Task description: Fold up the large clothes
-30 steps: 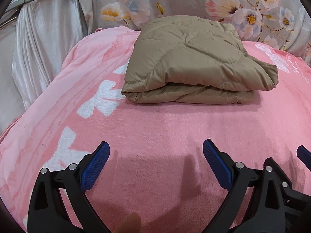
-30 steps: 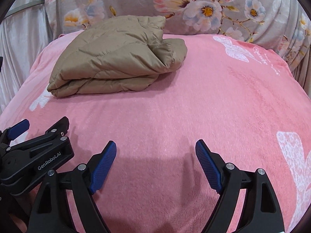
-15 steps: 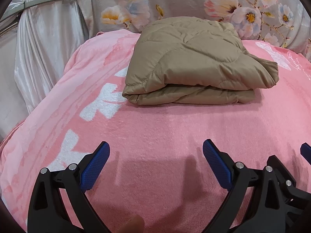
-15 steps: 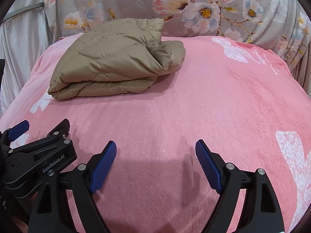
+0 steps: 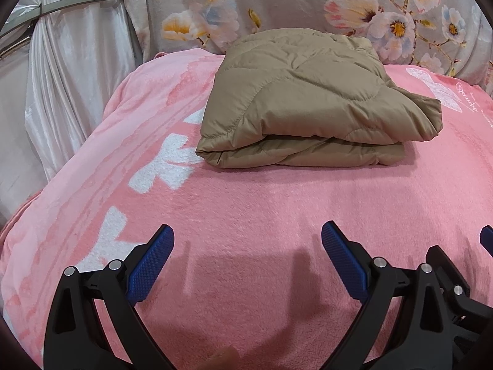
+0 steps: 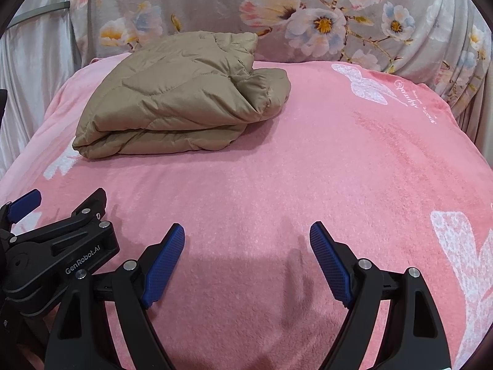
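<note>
Both wrist cameras sit low over the near edge of the pink blanket (image 5: 262, 203), side by side, tilted down and facing its far edge and the floral cloth (image 6: 277, 9) behind. The left view takes in the blanket's left edge, the right view its right edge. Both share the folded tan jacket (image 5: 302, 98) near the far left corner.

Pretty even indoor light, nothing dim or blown out; soft gripper shadows fall on the pink blanket (image 5: 277, 215) near its front edge; heavy fisheye bending, dark corners; sharp throughout.
</note>
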{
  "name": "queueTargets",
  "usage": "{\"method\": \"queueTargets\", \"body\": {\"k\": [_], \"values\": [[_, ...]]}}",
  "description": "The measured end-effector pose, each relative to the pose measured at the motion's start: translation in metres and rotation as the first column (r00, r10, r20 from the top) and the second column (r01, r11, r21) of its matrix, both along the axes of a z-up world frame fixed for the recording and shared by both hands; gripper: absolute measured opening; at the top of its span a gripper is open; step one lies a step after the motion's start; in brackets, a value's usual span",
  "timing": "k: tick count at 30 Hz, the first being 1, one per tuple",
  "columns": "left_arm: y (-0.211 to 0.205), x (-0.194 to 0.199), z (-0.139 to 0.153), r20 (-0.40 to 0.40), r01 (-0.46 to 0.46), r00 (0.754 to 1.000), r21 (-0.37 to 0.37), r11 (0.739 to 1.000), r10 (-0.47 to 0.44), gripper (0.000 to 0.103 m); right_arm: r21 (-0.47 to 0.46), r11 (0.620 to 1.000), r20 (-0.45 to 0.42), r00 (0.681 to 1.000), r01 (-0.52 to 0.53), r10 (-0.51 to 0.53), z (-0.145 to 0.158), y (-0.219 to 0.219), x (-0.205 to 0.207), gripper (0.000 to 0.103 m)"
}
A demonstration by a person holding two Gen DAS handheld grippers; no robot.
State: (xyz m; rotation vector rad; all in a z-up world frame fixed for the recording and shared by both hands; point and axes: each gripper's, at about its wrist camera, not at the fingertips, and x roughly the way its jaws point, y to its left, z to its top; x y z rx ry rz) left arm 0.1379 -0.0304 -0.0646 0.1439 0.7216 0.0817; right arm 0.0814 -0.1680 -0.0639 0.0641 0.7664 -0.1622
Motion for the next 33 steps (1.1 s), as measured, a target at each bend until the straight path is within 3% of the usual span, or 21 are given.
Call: {"method": "queueTargets", "body": {"k": [33], "values": [[0.0010,-0.0013,0.0007,0.002,0.002,1.000,0.002,1.000,-0.002,0.094,-0.010,1.000,0.004,1.000,0.000,0.000,0.0018,-0.0009,-0.0009,0.081]]}}
